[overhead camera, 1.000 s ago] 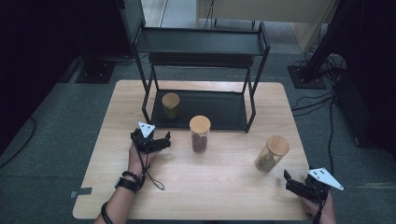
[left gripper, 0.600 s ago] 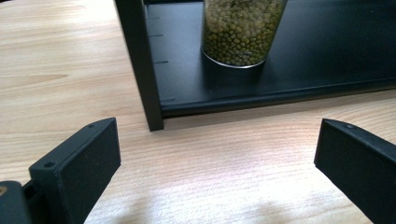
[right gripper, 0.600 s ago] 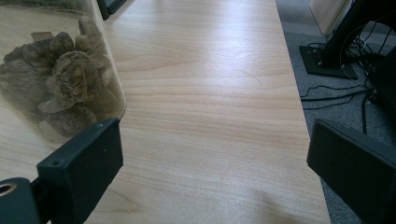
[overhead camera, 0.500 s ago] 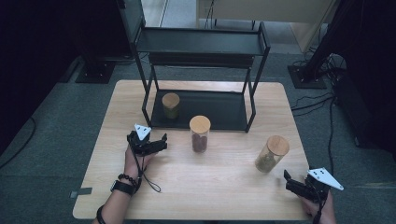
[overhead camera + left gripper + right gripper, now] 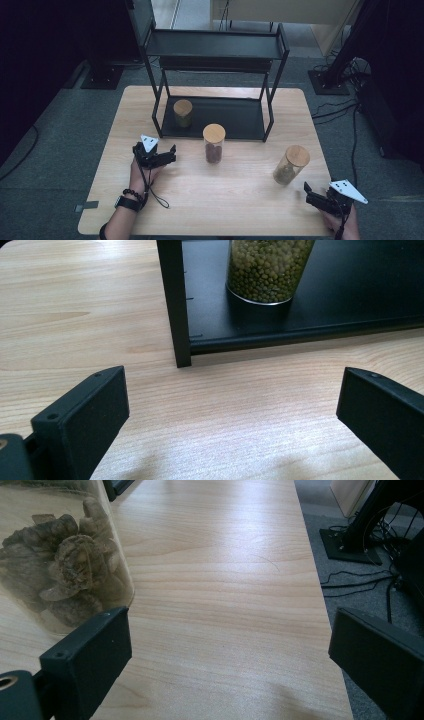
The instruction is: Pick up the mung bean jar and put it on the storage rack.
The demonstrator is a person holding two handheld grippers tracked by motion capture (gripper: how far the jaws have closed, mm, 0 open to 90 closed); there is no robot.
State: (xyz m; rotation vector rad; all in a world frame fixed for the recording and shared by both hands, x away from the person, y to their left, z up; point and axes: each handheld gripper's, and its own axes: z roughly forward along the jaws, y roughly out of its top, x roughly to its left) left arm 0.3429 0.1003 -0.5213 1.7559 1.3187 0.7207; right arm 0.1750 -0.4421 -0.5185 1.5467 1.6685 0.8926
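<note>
Three cork-lidded glass jars are here. The green-bean jar (image 5: 183, 113) stands on the lower board of the black shelf (image 5: 260, 55); in the left gripper view the green-bean jar (image 5: 267, 270) is ahead, past a shelf post (image 5: 175, 305). A dark-bean jar (image 5: 214, 144) stands on the table in front of the shelf. At the right stands a jar of brown dried pieces (image 5: 291, 165), close at the left as the dried-piece jar (image 5: 60, 570) in the right gripper view. My left gripper (image 5: 171, 154) (image 5: 230, 410) is open and empty. My right gripper (image 5: 307, 194) (image 5: 230, 655) is open and empty near the table's front right corner.
The wooden table (image 5: 240, 200) has bare room in front of the jars. The shelf's upper board sits above the green-bean jar. Cables and a stand base (image 5: 330, 82) lie on the carpet past the table's right edge (image 5: 320, 605).
My left gripper has drifted slightly to the left and toward the person. The right gripper and the jars have stayed put.
</note>
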